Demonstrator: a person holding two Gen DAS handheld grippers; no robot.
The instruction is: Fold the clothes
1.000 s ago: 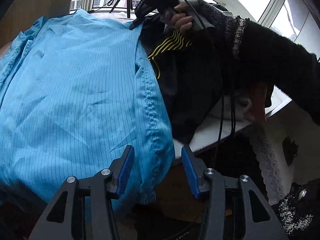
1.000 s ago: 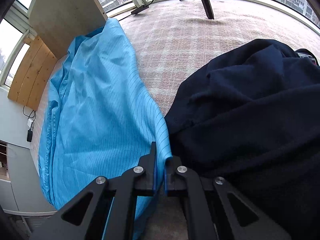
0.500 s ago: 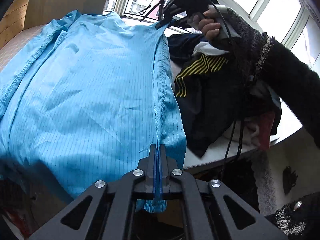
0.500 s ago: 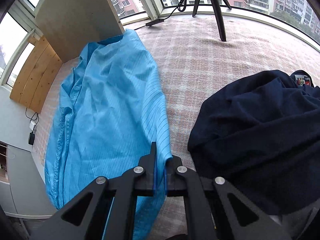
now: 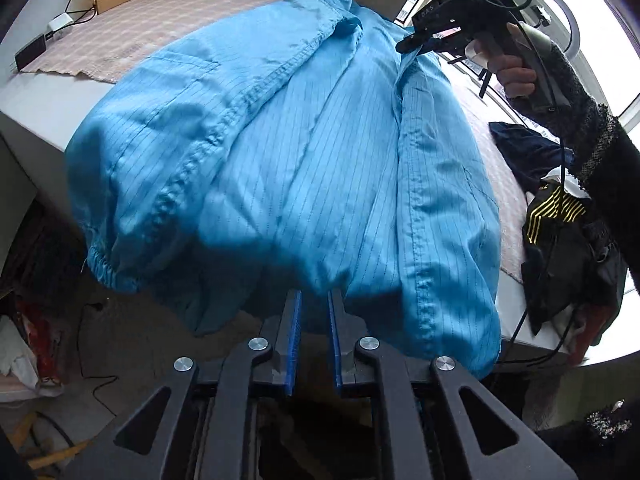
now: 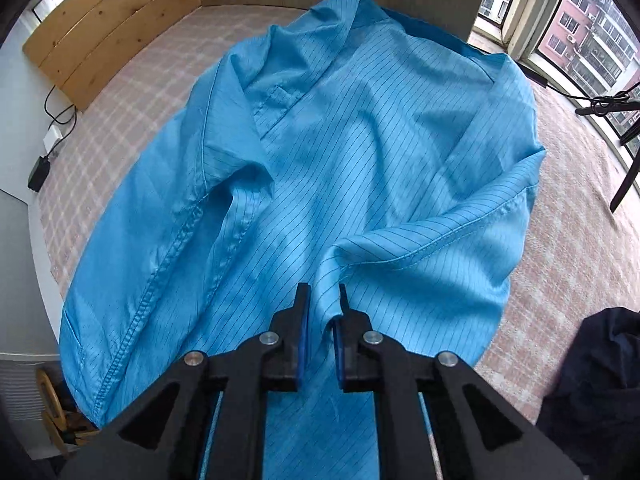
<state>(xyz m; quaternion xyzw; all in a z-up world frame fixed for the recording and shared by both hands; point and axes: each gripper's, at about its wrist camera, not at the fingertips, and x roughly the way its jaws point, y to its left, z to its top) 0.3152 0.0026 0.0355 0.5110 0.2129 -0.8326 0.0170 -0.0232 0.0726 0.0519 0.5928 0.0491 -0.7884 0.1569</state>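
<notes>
A light blue pinstriped jacket (image 5: 280,152) lies on the bed, with one side folded over its middle. My left gripper (image 5: 314,300) is at the jacket's near hem, which hangs over the bed edge. Its jaws are opening, and the hem lies just at the fingertips without being pinched. My right gripper (image 6: 322,292) hovers low over the folded-over edge (image 6: 420,248). Its jaws are also opening, with a loose fold of the blue cloth between them. In the left wrist view a hand holds the right gripper (image 5: 412,42) at the jacket's far edge.
A checked pink cover (image 6: 580,240) lies over the bed. A navy garment (image 6: 600,380) and a black one with yellow stripes (image 5: 556,208) are heaped to the right. A wooden headboard (image 6: 108,28), a charger with cables (image 5: 32,50) and a tripod leg (image 6: 624,184) stand around.
The left gripper shut on the jacket's hem. Both grippers then carried that side across and over the jacket's middle. Both pairs of jaws have now parted a little.
</notes>
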